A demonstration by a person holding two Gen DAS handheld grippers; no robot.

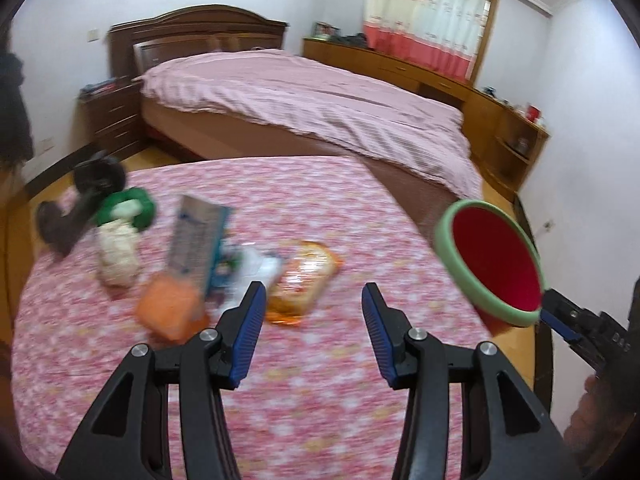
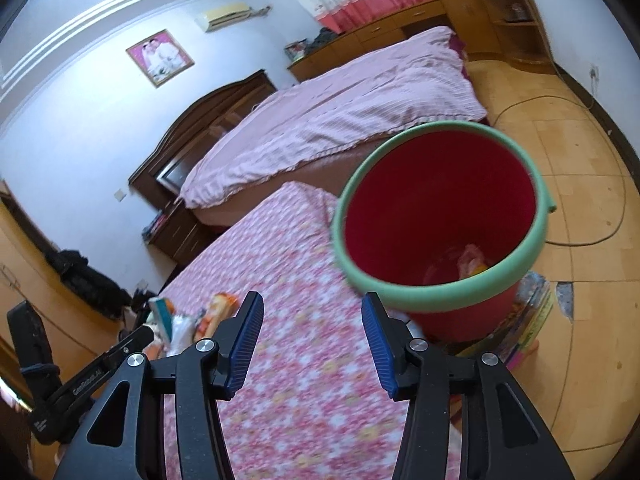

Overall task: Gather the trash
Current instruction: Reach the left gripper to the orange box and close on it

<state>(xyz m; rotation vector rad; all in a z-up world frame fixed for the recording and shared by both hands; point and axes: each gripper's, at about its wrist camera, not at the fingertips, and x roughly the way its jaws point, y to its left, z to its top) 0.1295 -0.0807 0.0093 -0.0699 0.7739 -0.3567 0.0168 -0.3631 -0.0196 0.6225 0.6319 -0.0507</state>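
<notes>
1. Partly, the trash is too blurred to read: a heap lies on the table (image 1: 320, 380) at about 10 o'clock from the left gripper (image 1: 312, 320), and only rough forms come through.
2. Among it: a tall grey-blue carton (image 1: 196, 236) standing tilted, an orange lump (image 1: 172, 308) at its foot, a glossy amber wrapper (image 1: 304, 280) lying flat, a pale crumpled wad (image 1: 116, 252) under something green (image 1: 132, 204). Clear film between carton and wrapper is hard to make out.
3. A dark object (image 1: 80, 208) at 10 o'clock on the table's far edge cannot be identified.
4. Left gripper: jaws about half apart, ribbed blue pads facing, nothing between them.
5. Right gripper (image 2: 312, 320): jaws likewise about half apart and empty; in the left view only its tip shows at 3 o'clock, just under the bucket (image 1: 500, 260), the rest cut off by the frame.
6. Bucket: red, smooth plastic, round, with a soft green foam-like rim. From the right wrist it sits at 1 o'clock, beyond the table's edge, its base hidden. Some crumpled scraps (image 2: 472, 260) lie at its bottom, indistinct.
7. Tablecloth: pink-and-white floral print, matte.
8. Bed (image 1: 320, 96) behind: striped pink cover, rumpled, against a dark wooden headboard.
</notes>
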